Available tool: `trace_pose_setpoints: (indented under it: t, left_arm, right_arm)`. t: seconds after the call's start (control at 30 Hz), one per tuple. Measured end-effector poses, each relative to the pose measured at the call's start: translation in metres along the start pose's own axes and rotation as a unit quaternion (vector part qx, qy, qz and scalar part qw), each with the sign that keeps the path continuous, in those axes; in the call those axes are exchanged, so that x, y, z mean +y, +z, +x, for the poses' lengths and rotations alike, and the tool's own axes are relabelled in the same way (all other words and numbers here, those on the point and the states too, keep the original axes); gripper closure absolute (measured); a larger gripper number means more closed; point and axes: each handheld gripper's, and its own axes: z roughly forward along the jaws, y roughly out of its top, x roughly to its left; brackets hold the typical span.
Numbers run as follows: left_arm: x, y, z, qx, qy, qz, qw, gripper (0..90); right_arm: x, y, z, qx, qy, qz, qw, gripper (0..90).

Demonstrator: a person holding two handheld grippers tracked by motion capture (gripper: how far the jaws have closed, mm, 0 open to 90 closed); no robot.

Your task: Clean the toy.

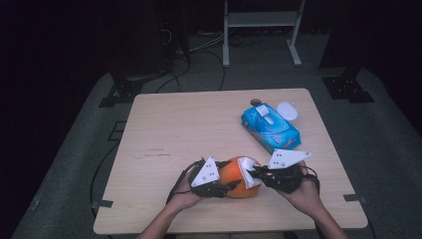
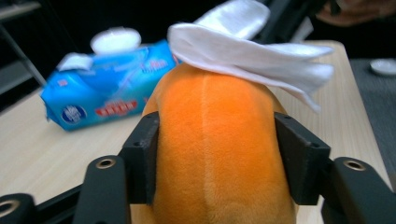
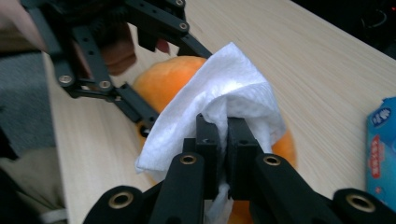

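Note:
An orange plush toy lies near the table's front edge. My left gripper is shut on it, and the left gripper view shows both black pads pressing into the plush from either side. A white tissue is draped over the toy's right end. My right gripper is shut on that tissue; in the right gripper view its jaws pinch a fold of the tissue against the plush. The left gripper's linkage sits just beyond.
A blue pack of wet wipes lies at the back right of the wooden table, with a small white round lid behind it. A metal stand and cables are on the floor beyond the table.

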Motion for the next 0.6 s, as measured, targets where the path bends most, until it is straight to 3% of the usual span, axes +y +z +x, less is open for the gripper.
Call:
trace_pose_setpoints:
  t: [0.07, 0.2, 0.23, 0.3, 0.43, 0.53, 0.6]
  left_arm:
    - [-0.004, 0.002, 0.0, -0.008, -0.002, 0.007, 0.9999, 34.8]
    - [-0.009, 0.004, 0.011, -0.007, -0.072, 0.02, 0.9972, 12.7]
    - [-0.009, 0.004, 0.011, -0.007, -0.072, 0.02, 0.9972, 10.6]
    - [-0.014, 0.005, 0.015, -0.018, -0.098, 0.024, 0.9948, 13.1]
    - [-0.012, 0.004, 0.01, -0.015, -0.075, 0.026, 0.9967, 24.5]
    - [-0.01, 0.005, 0.007, -0.015, -0.058, 0.022, 0.9979, 28.1]
    - [-0.005, 0.007, -0.002, -0.019, -0.022, 0.024, 0.9993, 29.3]
  right_arm:
    - [-0.006, 0.008, -0.001, -0.005, -0.005, 0.023, 0.9997, 84.8]
    - [-0.016, 0.014, -0.003, 0.006, 0.008, 0.035, 0.9993, 84.9]
    - [-0.016, 0.014, -0.003, 0.006, 0.008, 0.035, 0.9993, 84.9]
    - [-0.017, 0.014, -0.005, 0.007, 0.009, 0.037, 0.9993, 84.8]
    - [-0.016, 0.014, -0.004, 0.004, 0.007, 0.035, 0.9993, 84.9]
    - [-0.012, 0.013, -0.001, 0.002, 0.004, 0.03, 0.9995, 84.9]
    - [-0.003, 0.012, 0.007, 0.014, -0.007, 0.011, 0.9998, 84.9]
